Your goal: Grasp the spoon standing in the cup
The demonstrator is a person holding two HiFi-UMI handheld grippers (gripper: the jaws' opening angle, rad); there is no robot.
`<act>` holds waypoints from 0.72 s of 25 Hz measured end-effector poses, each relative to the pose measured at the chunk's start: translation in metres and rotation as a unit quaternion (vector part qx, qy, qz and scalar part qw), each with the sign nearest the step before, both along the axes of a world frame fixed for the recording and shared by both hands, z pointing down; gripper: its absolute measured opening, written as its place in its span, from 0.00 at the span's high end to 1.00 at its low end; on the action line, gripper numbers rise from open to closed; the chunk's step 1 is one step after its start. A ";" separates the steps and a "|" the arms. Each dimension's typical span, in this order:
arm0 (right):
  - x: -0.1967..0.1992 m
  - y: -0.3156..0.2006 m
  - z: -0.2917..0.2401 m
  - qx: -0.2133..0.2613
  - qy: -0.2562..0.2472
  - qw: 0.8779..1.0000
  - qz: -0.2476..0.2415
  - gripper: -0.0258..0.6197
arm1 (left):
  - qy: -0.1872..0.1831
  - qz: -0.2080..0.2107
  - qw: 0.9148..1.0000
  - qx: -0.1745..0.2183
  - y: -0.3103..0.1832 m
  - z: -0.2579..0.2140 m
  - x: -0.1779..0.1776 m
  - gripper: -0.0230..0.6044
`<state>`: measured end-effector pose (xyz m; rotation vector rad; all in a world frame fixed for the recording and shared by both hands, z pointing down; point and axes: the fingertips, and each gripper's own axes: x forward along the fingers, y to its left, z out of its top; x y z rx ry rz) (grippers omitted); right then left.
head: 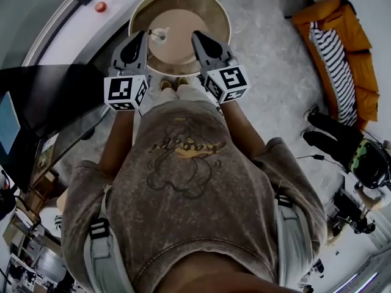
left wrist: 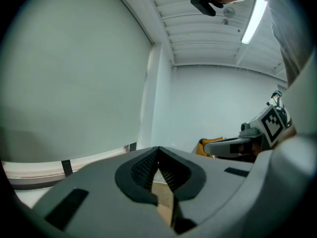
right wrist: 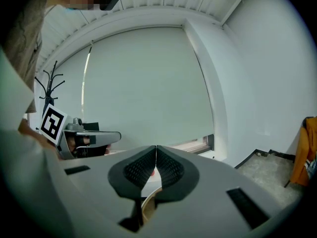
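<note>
Tan and round, the counter lies ahead of the person's outstretched arms in the head view. Over its left edge hangs the left gripper, its fingers pressed together with nothing between them. Just right of that tip, a small white cup stands on the counter; the spoon in it is too small to make out. Further right, the right gripper is likewise closed and empty, apart from the cup. An orange sofa sits far right.
</note>
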<state>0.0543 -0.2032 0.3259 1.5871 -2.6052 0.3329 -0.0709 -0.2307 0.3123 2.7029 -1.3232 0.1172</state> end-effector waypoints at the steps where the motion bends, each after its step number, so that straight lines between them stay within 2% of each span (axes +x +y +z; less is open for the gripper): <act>1: -0.001 -0.002 0.001 0.000 0.000 1.000 -0.004 0.93 | 0.000 -0.001 1.000 -0.001 -0.001 0.001 0.001 0.94; 11: 0.001 -0.025 0.018 -0.013 -0.003 0.999 -0.043 0.93 | 0.003 -0.013 1.000 -0.018 -0.017 0.011 0.018 0.94; 18: -0.006 -0.046 0.042 -0.025 0.001 0.998 -0.066 0.93 | -0.012 -0.010 1.000 -0.023 -0.034 0.041 0.019 0.94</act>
